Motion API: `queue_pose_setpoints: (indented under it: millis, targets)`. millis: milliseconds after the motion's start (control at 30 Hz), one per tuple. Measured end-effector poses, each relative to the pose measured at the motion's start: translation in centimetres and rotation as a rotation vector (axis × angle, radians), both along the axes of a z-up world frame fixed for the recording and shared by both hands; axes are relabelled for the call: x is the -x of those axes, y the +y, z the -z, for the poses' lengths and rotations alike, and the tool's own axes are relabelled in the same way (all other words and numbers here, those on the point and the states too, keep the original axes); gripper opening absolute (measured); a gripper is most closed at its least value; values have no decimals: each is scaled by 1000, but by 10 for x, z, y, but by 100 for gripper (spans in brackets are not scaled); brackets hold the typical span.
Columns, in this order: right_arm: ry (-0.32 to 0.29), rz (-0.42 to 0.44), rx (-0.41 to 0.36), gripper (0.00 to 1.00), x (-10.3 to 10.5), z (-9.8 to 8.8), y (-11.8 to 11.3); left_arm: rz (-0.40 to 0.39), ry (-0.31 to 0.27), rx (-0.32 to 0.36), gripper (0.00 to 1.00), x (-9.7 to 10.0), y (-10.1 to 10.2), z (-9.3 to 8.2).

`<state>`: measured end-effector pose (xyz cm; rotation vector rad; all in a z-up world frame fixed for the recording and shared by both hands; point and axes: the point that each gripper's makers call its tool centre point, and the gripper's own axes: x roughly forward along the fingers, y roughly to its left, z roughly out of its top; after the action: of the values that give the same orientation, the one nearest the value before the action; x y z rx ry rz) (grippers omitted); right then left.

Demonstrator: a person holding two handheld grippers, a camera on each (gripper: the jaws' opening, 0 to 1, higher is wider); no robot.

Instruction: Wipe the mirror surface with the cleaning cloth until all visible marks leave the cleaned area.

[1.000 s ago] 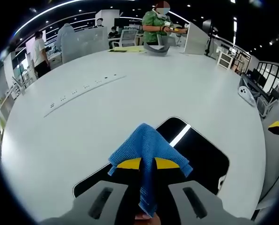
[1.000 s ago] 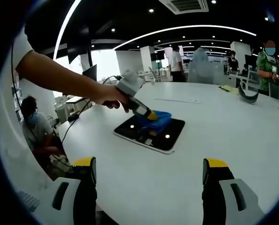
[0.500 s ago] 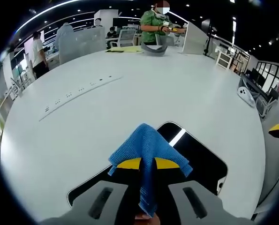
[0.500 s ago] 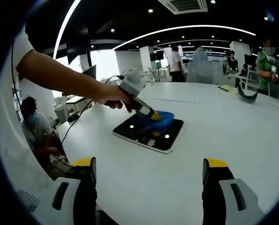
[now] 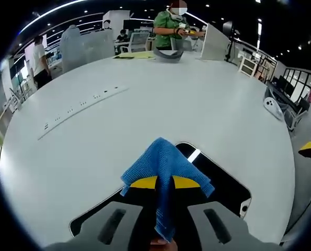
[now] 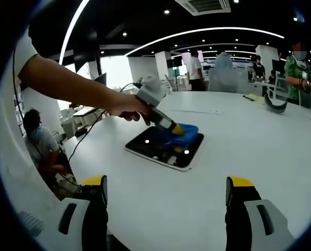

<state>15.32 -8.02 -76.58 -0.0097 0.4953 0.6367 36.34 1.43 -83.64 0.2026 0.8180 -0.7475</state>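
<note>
The mirror (image 6: 164, 148) lies flat on the white table (image 6: 260, 157), a dark rectangular panel with rounded corners that reflects ceiling lights as bright spots; all positions below are given relative to it.

Left gripper (image 5: 164, 182): jaws closed together on the blue cleaning cloth (image 5: 165, 167), which is pinched between the yellow-tipped fingers and fans out ahead of them; in the left gripper view the cloth sits over the mirror's middle, with the panel's far corner (image 5: 197, 154) showing just beyond the cloth and a bright strip of reflected light on it. In the right gripper view the same gripper (image 6: 177, 129) comes in from the left, held by a hand (image 6: 125, 106) on a bare forearm, and presses the cloth (image 6: 185, 134) onto the mirror's far end; the near end of the panel is uncovered.

Right gripper (image 6: 164, 194): jaws spread wide apart, nothing between them; it hangs above the table on the near side of the mirror, well apart from it.

Beyond the mirror, a long row of inset sockets (image 5: 77, 107) runs across the table; a dark curved object (image 5: 168, 55) rests at the table's far edge; a person in a green top (image 5: 171, 26) stands behind that edge.
</note>
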Motion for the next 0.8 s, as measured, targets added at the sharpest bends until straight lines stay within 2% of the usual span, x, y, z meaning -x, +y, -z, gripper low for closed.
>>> queue_pose_setpoints:
  millis: [800]
  targets:
    - [2,21,-13,94,-2,1,-11,11,13,4,7,-3,-24,0]
